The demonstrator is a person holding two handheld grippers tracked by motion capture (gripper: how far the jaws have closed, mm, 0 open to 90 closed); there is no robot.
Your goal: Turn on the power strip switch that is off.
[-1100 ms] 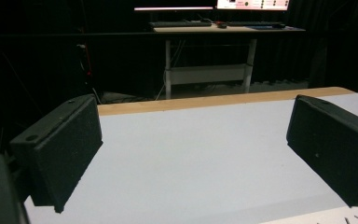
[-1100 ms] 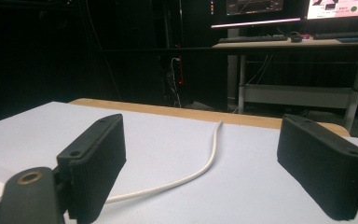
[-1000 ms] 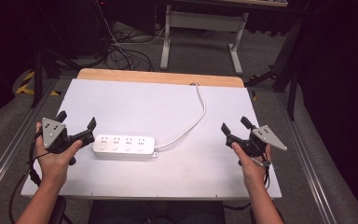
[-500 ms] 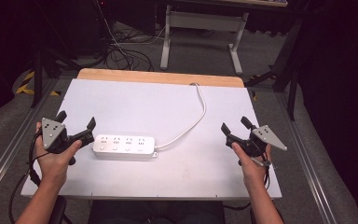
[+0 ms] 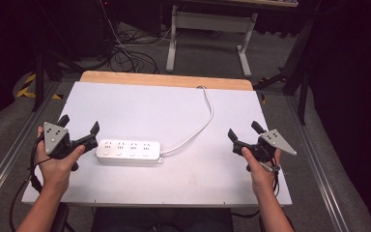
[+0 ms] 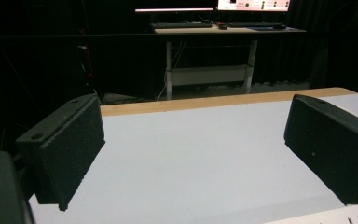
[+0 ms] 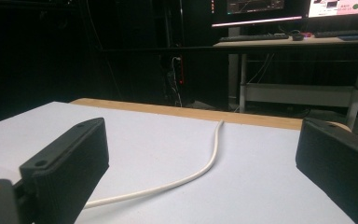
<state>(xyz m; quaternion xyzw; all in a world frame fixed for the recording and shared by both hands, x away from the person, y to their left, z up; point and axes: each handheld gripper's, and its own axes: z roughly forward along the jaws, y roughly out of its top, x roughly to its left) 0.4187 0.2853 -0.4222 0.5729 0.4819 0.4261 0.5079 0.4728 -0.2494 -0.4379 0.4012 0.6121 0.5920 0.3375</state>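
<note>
Centrally on the white worktop [image 5: 174,111] lies a white power strip [image 5: 129,152], long side running left to right, a little nearer the person's edge than the far wooden edge. Its white cord [image 5: 200,126] leaves the strip's right end, curves toward the far side and goes over the worktop's rim; in the right gripper view the cord [image 7: 205,169] sweeps across the white surface between the two black jaws.

The left hand-held gripper [image 5: 79,132] is held in the left hand [image 5: 55,164] near the worktop's left edge, just beside the strip's left end but not touching it. Its jaws stand wide apart with nothing between them; the left gripper view shows bare white surface in the gap [image 6: 191,154].

The right hand-held gripper [image 5: 244,133] sits in the right hand [image 5: 261,169] near the right edge, well apart from the strip. Its jaws are likewise spread and grasp nothing.

Beyond the worktop, a desk [image 5: 212,21] on metal legs stands on the grey floor, with dark cables [image 5: 125,58] lying to its left.
</note>
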